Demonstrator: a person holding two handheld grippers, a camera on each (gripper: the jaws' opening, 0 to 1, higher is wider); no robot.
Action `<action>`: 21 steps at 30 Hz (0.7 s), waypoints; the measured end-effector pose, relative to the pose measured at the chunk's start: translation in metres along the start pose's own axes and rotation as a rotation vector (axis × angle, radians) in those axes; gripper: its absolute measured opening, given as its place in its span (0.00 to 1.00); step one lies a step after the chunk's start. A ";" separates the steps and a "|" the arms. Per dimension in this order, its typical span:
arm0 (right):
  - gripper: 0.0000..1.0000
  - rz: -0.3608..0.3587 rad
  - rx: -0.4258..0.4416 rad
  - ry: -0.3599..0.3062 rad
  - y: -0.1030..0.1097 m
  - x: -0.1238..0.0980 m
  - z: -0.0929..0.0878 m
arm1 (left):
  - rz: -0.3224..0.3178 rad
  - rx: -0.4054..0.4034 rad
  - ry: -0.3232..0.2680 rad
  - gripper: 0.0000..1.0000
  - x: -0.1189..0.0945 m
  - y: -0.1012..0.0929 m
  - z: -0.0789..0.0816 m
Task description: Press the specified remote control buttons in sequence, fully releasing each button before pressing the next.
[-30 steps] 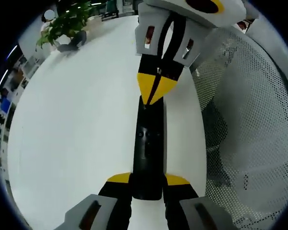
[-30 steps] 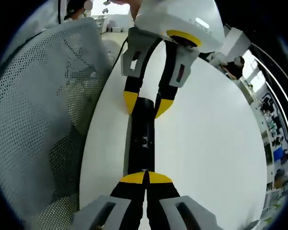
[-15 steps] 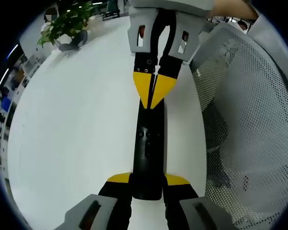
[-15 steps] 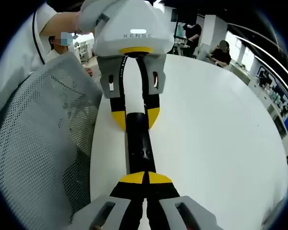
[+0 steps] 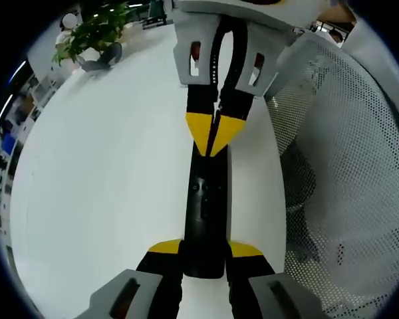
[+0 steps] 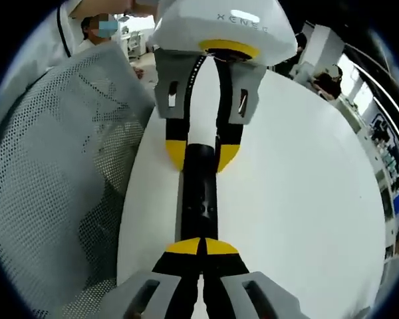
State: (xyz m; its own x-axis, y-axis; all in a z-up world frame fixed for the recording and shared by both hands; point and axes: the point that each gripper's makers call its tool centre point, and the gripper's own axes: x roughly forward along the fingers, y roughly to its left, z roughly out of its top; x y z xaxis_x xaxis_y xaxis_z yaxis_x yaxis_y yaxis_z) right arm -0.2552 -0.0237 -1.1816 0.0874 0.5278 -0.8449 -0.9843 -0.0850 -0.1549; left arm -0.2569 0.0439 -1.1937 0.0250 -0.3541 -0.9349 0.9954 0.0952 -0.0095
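Remote control [image 5: 205, 212] sits clamped at its near end in the left gripper [image 5: 204, 251]; the right gripper [image 5: 214, 133], tips pinched together, has dropped back onto its far buttons, so another press looks underway.

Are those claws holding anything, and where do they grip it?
The left claw grips one end of the black remote between its tips. The right claw is shut, its tips over the other end, holding nothing.

left gripper [image 5: 205, 251] jaws parted, right gripper [image 6: 201, 247] jaws together
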 end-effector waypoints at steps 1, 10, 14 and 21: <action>0.00 -0.013 0.044 -0.036 0.001 -0.001 0.000 | 0.000 0.007 0.003 0.24 0.000 0.000 0.000; 0.10 -0.009 0.221 -0.151 -0.001 -0.007 0.003 | 0.002 0.008 0.007 0.24 0.000 -0.001 0.000; 0.13 -0.002 0.256 -0.151 -0.006 -0.003 -0.002 | 0.002 0.004 0.006 0.24 0.000 0.000 0.000; 0.10 0.041 0.239 -0.161 -0.002 0.001 0.002 | 0.003 0.006 0.002 0.24 0.000 -0.001 0.000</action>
State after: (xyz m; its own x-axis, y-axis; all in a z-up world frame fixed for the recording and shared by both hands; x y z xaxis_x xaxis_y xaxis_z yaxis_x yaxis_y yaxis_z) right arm -0.2539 -0.0215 -1.1811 0.0401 0.6569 -0.7529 -0.9965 0.0821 0.0186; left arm -0.2575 0.0439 -1.1939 0.0281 -0.3516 -0.9357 0.9959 0.0903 -0.0041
